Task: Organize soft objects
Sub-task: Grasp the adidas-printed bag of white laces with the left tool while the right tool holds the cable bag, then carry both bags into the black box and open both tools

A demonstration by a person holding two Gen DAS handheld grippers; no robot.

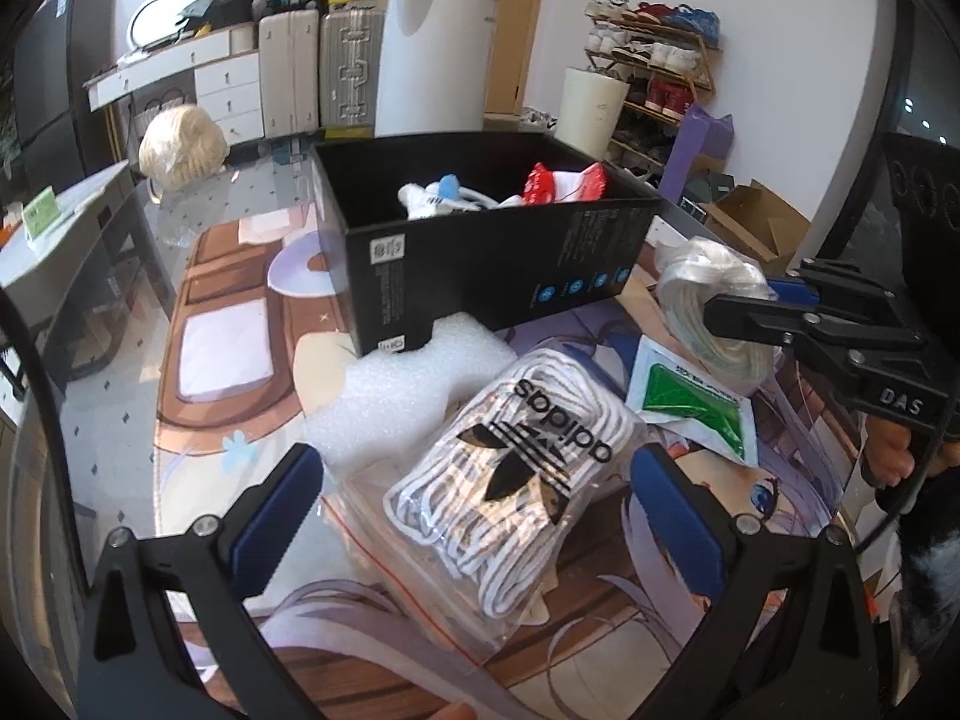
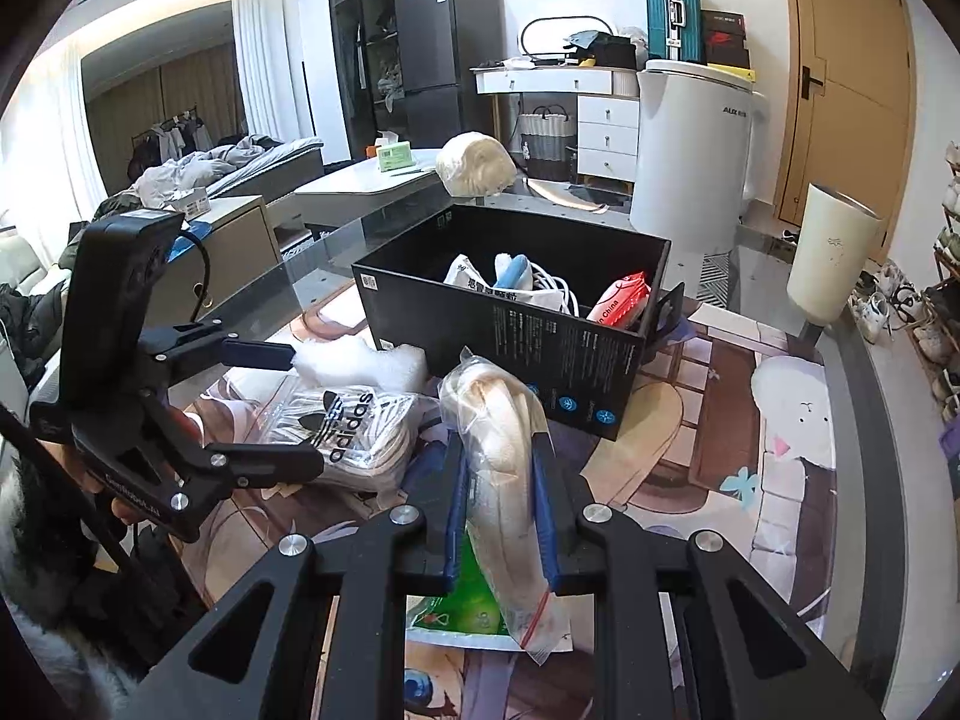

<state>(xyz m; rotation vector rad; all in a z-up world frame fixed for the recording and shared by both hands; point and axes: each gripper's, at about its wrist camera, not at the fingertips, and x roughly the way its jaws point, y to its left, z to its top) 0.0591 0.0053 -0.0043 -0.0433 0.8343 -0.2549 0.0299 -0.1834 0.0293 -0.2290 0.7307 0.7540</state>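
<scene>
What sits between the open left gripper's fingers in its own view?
In the left wrist view, the left gripper is open around a clear bag of white laces with a black logo, lying on the printed mat.

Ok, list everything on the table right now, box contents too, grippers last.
box: 1, black, open, back of the mat
packets in box: a red one, a white printed one, a blue-and-white item, white cord
adidas bag: 1, clear with white laces, near the box, between the left fingers
foam: 1, white, against the box front
green packet: 1, green and white, flat on the mat
rope bag: 1, cream, in the right gripper
mat: 1, printed, over the table
left gripper: open, around the adidas bag
right gripper: shut on the rope bag
</scene>
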